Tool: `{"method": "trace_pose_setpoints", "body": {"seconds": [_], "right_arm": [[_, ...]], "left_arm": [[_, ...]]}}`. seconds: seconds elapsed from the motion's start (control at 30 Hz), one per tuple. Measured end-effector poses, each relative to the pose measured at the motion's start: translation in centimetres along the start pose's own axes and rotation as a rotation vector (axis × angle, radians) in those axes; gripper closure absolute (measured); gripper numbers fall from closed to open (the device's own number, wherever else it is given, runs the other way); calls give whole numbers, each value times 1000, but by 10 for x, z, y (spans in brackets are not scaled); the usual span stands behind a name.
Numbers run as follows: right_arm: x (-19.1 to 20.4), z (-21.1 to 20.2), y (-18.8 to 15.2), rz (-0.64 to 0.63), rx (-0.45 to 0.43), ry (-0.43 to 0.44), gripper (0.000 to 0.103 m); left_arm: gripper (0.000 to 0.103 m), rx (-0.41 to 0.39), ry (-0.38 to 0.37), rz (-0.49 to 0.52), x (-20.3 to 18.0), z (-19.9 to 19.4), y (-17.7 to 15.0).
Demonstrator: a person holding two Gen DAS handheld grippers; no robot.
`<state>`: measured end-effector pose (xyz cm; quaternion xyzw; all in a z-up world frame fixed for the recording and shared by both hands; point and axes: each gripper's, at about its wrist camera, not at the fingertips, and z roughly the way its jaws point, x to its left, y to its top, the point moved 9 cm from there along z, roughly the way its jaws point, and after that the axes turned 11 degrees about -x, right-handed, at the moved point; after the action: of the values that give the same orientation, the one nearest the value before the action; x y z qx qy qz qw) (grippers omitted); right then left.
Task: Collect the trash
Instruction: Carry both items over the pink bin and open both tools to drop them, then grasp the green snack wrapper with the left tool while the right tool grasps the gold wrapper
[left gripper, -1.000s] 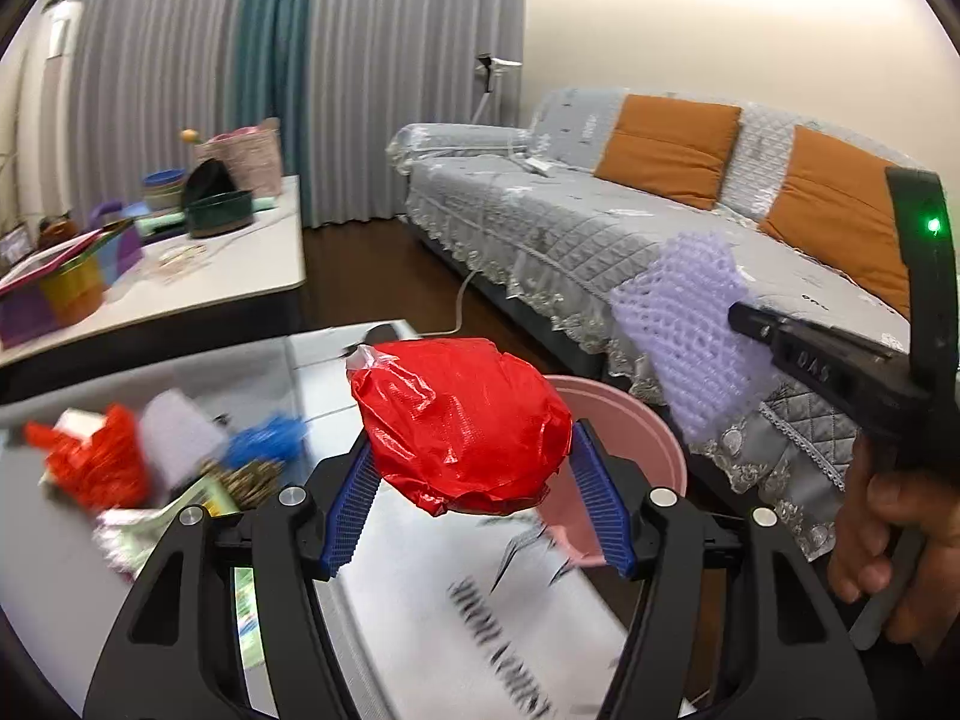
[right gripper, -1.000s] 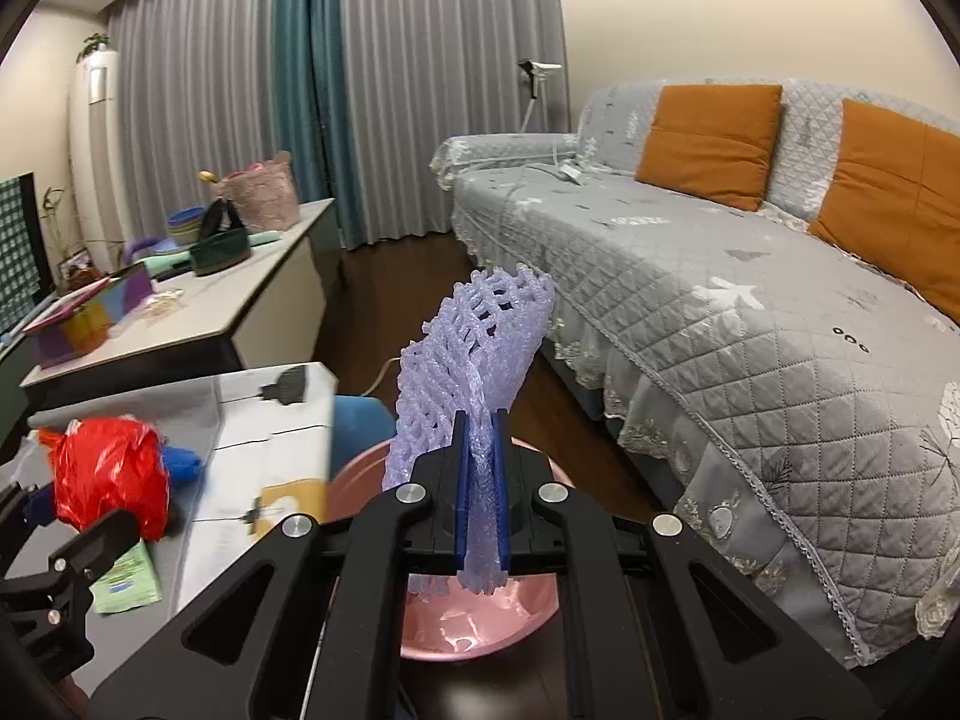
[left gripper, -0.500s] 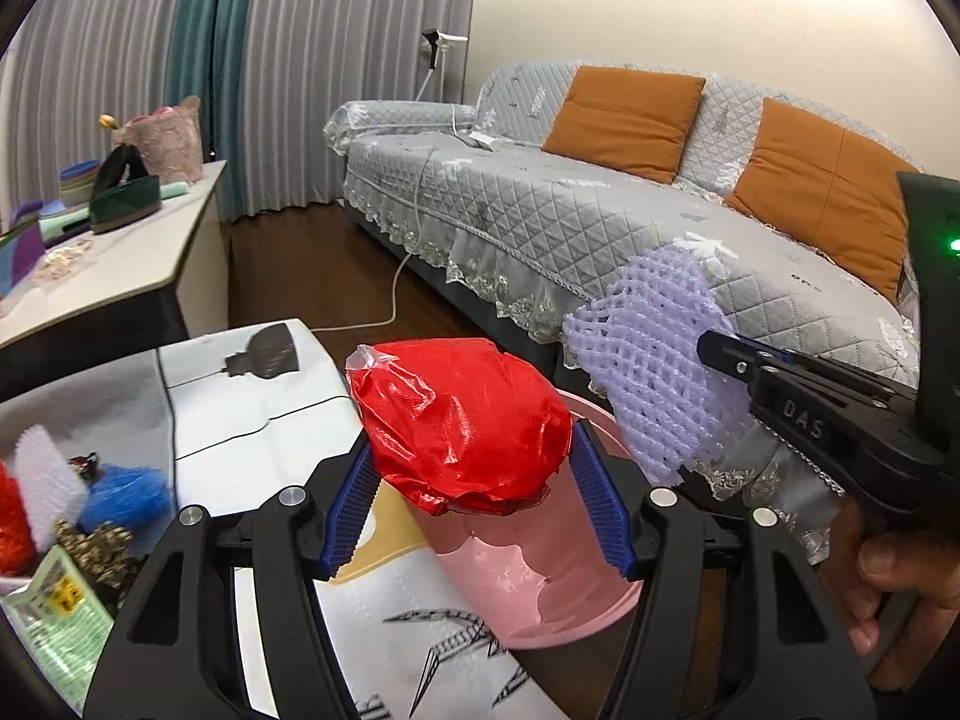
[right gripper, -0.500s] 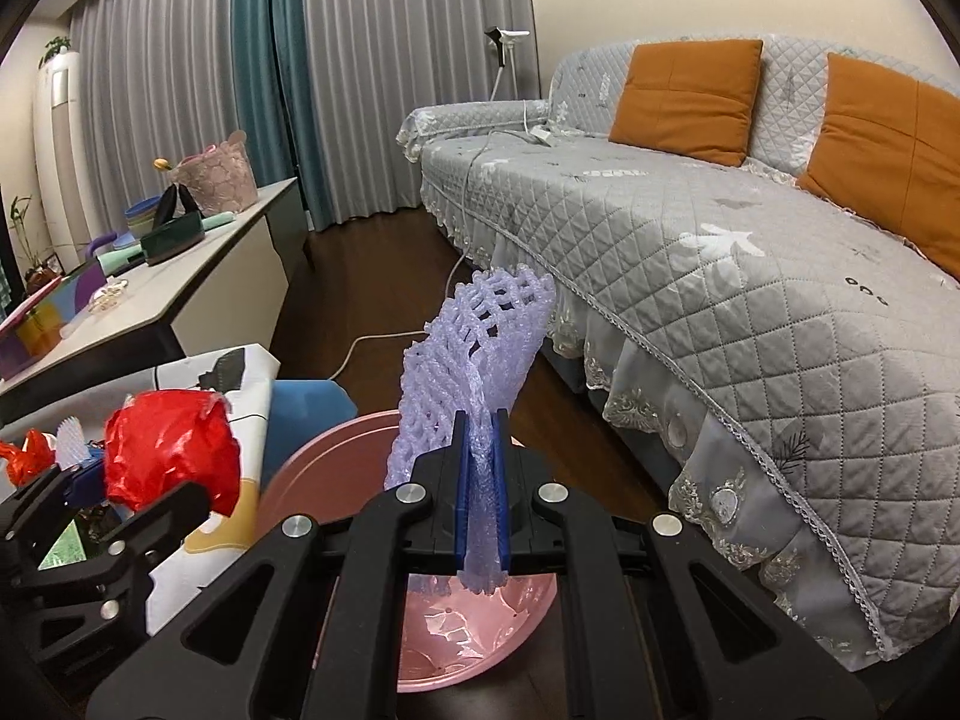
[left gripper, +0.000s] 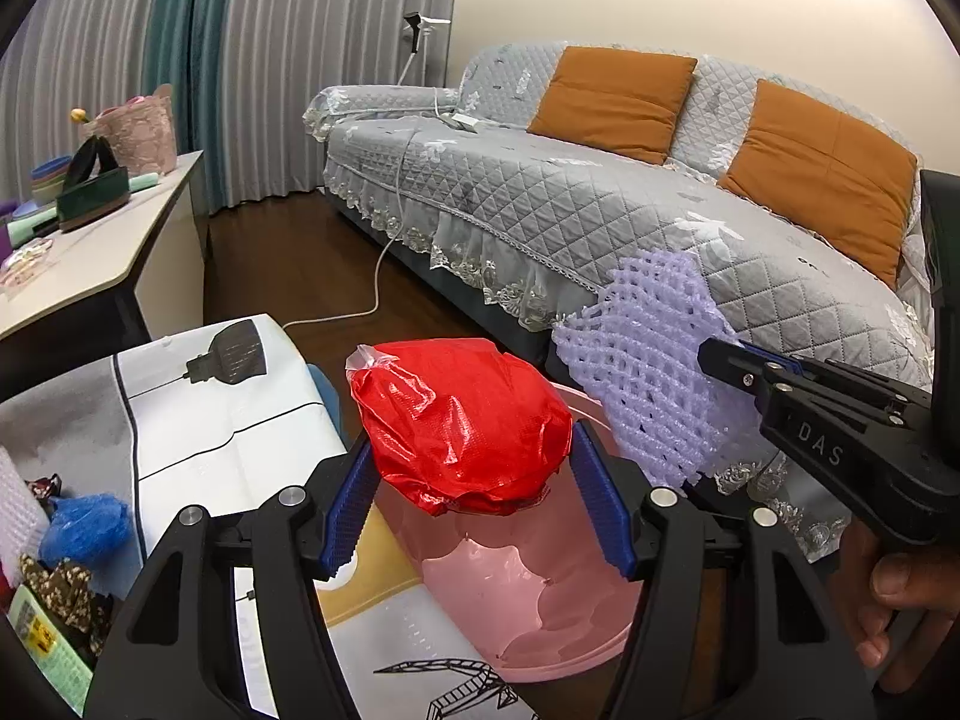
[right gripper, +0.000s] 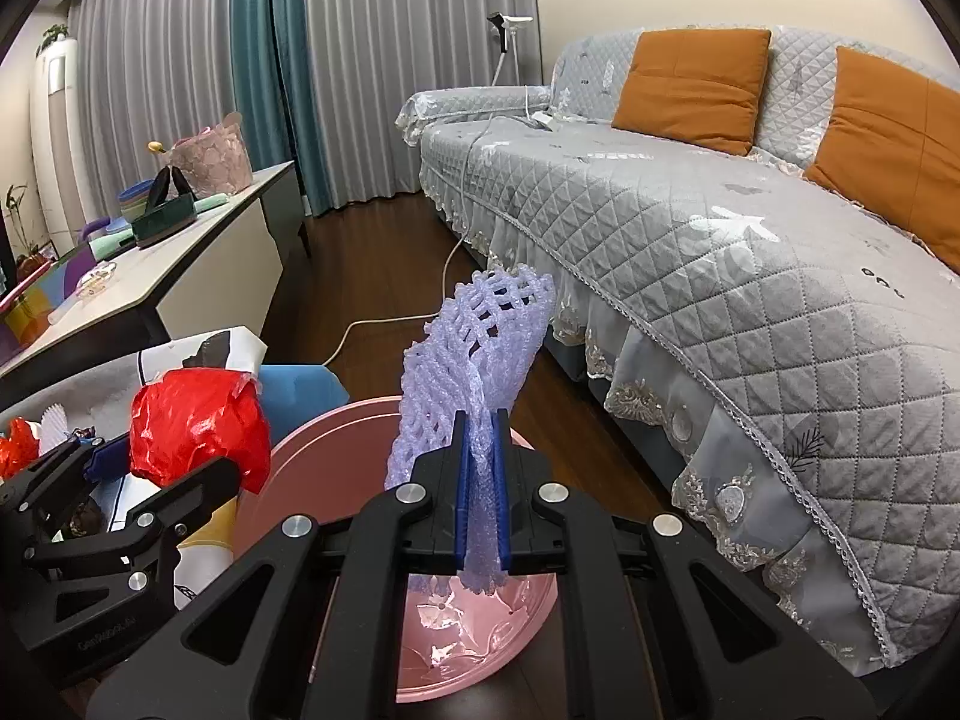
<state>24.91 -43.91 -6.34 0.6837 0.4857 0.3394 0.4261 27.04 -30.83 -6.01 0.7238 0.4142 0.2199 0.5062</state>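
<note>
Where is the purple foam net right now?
Clamped in the right gripper, the purple foam net hangs over the pink bin, right of the red bag.

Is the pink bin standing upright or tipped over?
Upright. The pink bin stands on the floor with its round mouth facing up, below the purple foam net held in the right gripper.

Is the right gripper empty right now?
No, the right gripper is shut on a purple foam net, held above the pink bin.
</note>
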Motion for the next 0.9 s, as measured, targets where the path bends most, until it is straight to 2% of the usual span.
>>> {"method": "trace_pose_setpoints", "body": {"seconds": [0.1, 0.17, 0.23, 0.6, 0.9], "right_arm": [[-2, 2, -1, 0, 10, -19, 86], [-5, 5, -3, 11, 21, -31, 60], [-8, 4, -3, 16, 13, -43, 52], [-1, 2, -1, -4, 5, -36, 52], [19, -21, 9, -9, -36, 2, 55]], "left_arm": [[36, 19, -2, 23, -1, 6, -2], [33, 16, 14, 24, 2, 6, -1], [33, 17, 8, -13, 7, 4, 0], [33, 2, 23, -35, 15, -19, 6], [35, -35, 74, -44, 31, -77, 19]]}}
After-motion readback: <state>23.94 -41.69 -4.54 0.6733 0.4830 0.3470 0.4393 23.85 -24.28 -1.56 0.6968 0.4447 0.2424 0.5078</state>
